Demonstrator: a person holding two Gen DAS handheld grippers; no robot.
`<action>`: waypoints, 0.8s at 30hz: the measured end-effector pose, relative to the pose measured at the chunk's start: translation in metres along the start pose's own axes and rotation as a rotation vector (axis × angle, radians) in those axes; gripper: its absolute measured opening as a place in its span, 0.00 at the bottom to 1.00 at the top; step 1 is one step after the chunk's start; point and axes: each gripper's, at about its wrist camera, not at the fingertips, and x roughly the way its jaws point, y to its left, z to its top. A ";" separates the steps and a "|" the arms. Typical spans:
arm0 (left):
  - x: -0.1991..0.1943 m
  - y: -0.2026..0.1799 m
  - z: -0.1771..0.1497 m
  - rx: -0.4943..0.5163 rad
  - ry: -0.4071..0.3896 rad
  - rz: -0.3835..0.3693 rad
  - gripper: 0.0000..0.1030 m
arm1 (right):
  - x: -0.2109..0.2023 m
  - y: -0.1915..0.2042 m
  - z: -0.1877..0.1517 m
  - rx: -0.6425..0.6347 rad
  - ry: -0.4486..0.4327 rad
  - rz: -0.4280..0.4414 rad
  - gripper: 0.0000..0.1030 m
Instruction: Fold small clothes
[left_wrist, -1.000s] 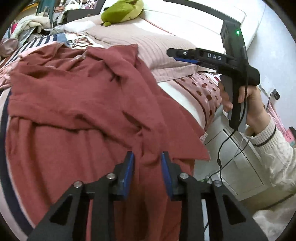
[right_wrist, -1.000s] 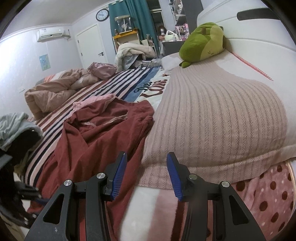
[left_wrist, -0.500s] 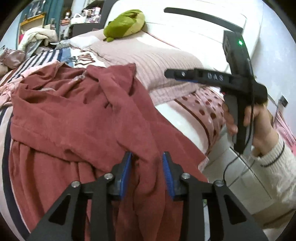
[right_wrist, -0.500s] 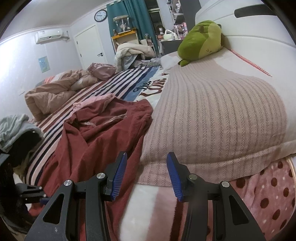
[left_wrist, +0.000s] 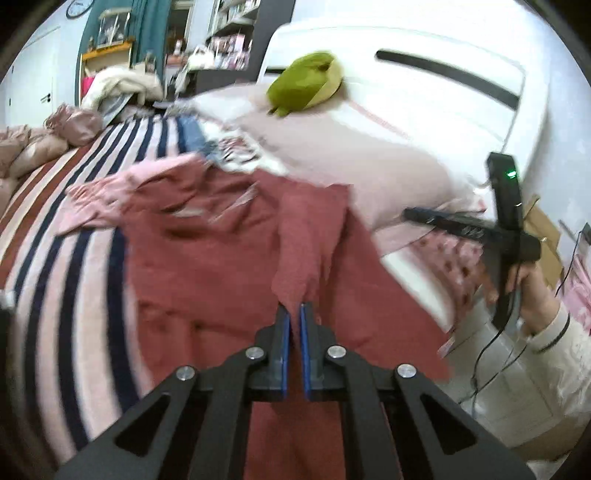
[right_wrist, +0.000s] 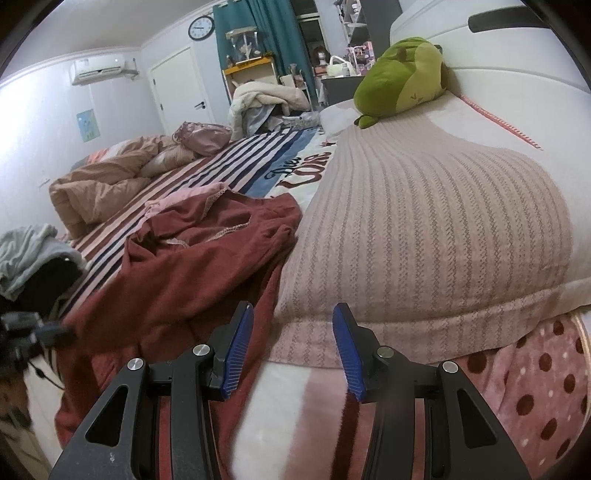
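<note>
While the bed (right_wrist: 192, 173) carried the crumpled red garment (left_wrist: 207, 258) across its striped cover, beside the ribbed pillow (right_wrist: 424, 229), the work looked to be at the first step, laying the cloth flat; the left tool (left_wrist: 294, 308) was pinched on a raised fold of it; the right tool (right_wrist: 291, 314) hung empty, jaws apart, likely needing the far edge next.
</note>
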 end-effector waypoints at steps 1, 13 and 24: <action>0.002 0.010 -0.002 -0.005 0.026 0.010 0.03 | 0.001 0.001 0.000 -0.006 0.003 -0.003 0.39; -0.033 0.078 -0.058 -0.211 0.083 -0.031 0.63 | 0.001 0.015 -0.032 -0.045 0.178 0.165 0.50; 0.020 -0.023 -0.096 -0.141 0.167 -0.115 0.23 | -0.012 0.012 -0.070 0.060 0.205 0.179 0.53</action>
